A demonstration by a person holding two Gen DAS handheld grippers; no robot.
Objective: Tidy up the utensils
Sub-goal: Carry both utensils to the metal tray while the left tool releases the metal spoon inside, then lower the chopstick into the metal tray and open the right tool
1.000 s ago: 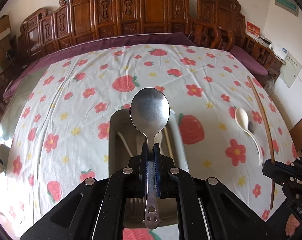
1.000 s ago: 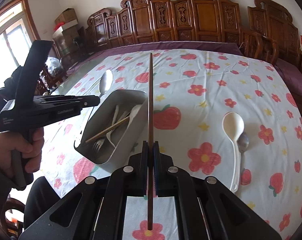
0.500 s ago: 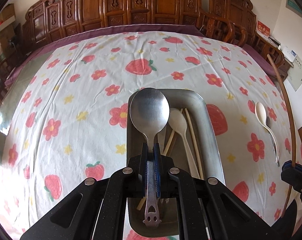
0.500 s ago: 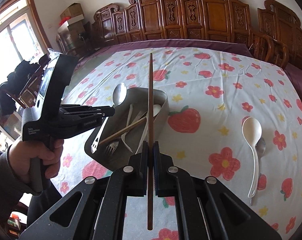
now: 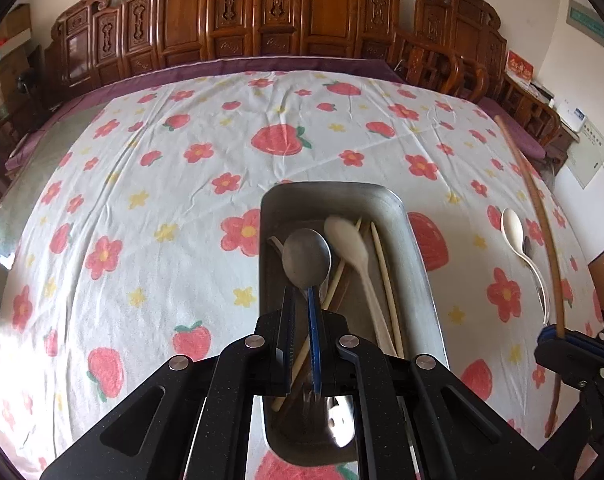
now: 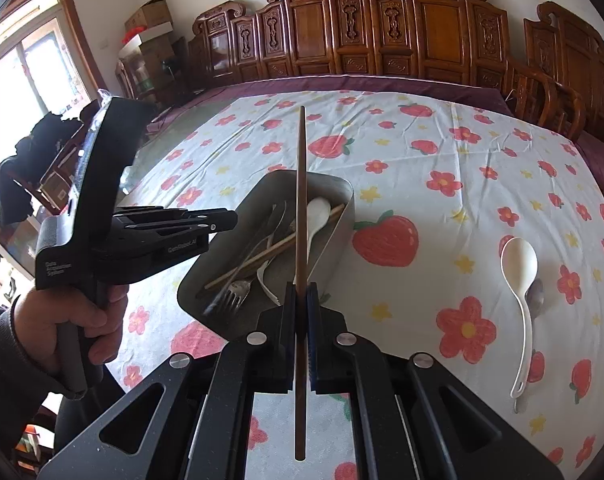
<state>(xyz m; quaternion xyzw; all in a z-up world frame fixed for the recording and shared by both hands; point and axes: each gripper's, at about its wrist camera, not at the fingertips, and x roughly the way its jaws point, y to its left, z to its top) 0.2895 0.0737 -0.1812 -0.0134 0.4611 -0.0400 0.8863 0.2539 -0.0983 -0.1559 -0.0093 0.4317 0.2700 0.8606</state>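
A metal tray (image 5: 418, 272) on the strawberry cloth holds a white spoon (image 5: 348, 244), pale chopsticks (image 5: 386, 280) and a fork (image 6: 226, 300). The metal spoon (image 5: 306, 258) lies in this tray, apart from my left gripper (image 5: 301, 292). That gripper hovers over the tray's near end, its jaws a narrow gap apart with nothing between them. My right gripper (image 6: 301, 292) is shut on a long brown chopstick (image 6: 301, 200) that points up over the tray (image 6: 334, 248). The left gripper (image 6: 232, 218) reaches the tray's left rim.
A white spoon (image 6: 518, 260) lies on the cloth to the right of the tray, with a metal spoon (image 6: 536, 300) partly under it. A hand (image 6: 82, 320) holds the left gripper. Carved wooden chairs (image 6: 422, 40) line the table's far side.
The metal spoon has left my left gripper and dropped into the tray. The left gripper came down over the tray. The right gripper with its chopstick moved closer to the tray.
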